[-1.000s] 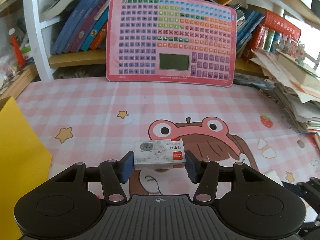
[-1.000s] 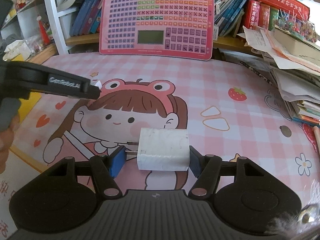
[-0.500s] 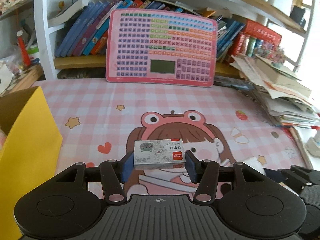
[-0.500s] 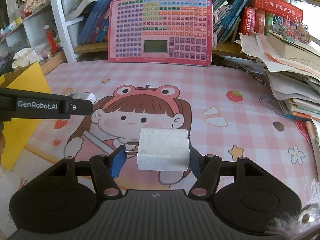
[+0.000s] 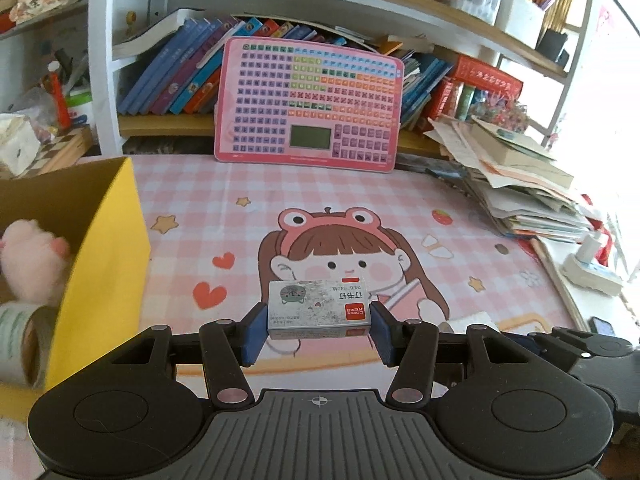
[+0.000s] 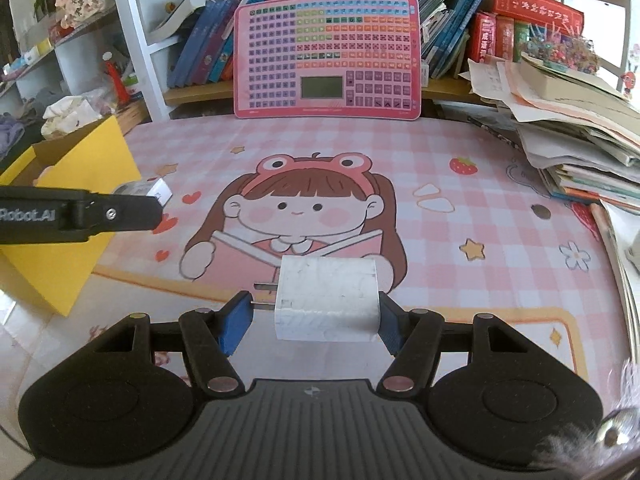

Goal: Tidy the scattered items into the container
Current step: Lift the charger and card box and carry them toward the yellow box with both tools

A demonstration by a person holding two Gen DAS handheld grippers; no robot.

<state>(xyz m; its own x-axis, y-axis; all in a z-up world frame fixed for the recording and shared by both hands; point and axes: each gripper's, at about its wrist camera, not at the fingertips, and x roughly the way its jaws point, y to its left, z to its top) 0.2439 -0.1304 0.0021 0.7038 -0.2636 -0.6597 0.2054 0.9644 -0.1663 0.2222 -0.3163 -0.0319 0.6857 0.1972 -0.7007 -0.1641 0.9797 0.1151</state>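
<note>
Both of my hands have lifted and swung left over the last moment. The left hand-held gripper (image 5: pixel 318 322) is clenched on the staple box (image 5: pixel 318 309), a small grey carton with a cat drawing and a red label, pinched by its short ends between the blue pads. A second ago only a sliver of yellow showed at the left edge of that view. Now the yellow container (image 5: pixel 108 264) stands open beside me, and I can look down into it at a pink plush toy (image 5: pixel 34 264) and a roll of tape (image 5: pixel 20 344) already inside. The staple box is still out over the pink desk mat (image 5: pixel 400 192), just right of the container's near wall, not yet above the opening.

The right hand-held gripper (image 6: pixel 316 312) grasps the white plug adapter (image 6: pixel 327 298), its two metal prongs pointing toward the left pad. It hangs above the cartoon girl on the mat, well short of the container (image 6: pixel 60 272), with the left hand-held gripper's arm crossing between them in that view.

So I judge both items are lifted and on their way, with the left one closer. It needs a little more travel left before I let go, or the box may catch the wall. The right one should wait its turn so the hands don't crowd the opening.
</note>
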